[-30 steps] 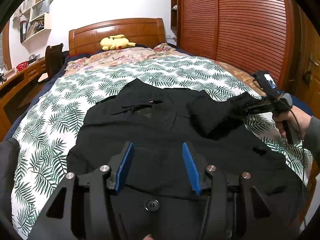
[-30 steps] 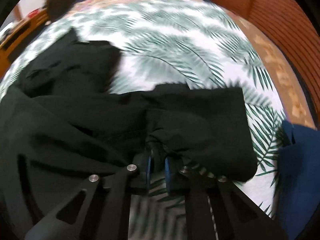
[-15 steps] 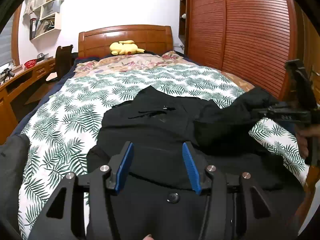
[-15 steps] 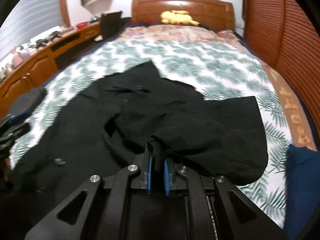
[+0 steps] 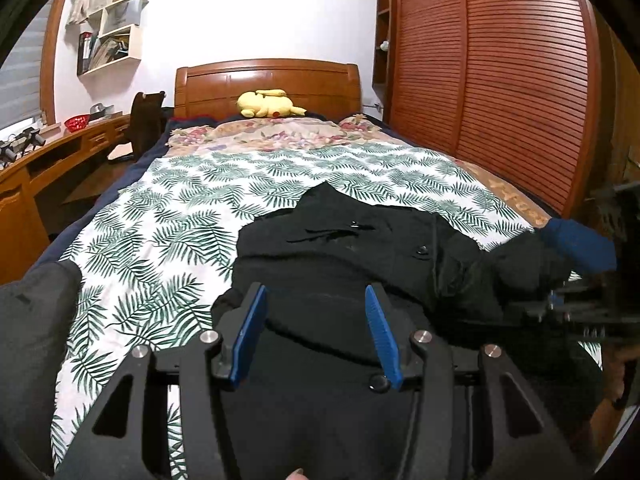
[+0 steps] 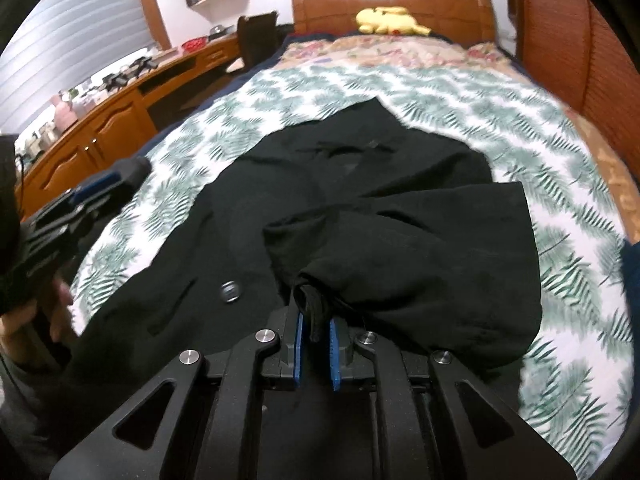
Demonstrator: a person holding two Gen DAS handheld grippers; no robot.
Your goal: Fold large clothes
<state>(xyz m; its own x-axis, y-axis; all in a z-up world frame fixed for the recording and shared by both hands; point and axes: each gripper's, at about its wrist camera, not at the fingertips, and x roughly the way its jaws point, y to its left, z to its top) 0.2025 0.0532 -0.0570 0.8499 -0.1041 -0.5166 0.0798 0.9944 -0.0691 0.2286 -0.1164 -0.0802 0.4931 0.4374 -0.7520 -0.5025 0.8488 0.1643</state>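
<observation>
On the bed (image 5: 168, 208) lies the black coat (image 5: 340, 264); my right gripper (image 6: 316, 350) is opening around its sleeve (image 6: 420, 256), left gripper (image 5: 312, 332) apart and empty; I should lay the sleeve flat across before releasing fully.

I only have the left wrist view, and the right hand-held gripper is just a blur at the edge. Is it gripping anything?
Observer: Yes. The right hand-held gripper has a fold of the sleeve of the black coat between its pads, and its jaws are opening.
Operator: Where does the rest of that sleeve lie?
Observer: It is bunched across the coat's front, and its far edge reaches over the leafy bedspread.
</observation>
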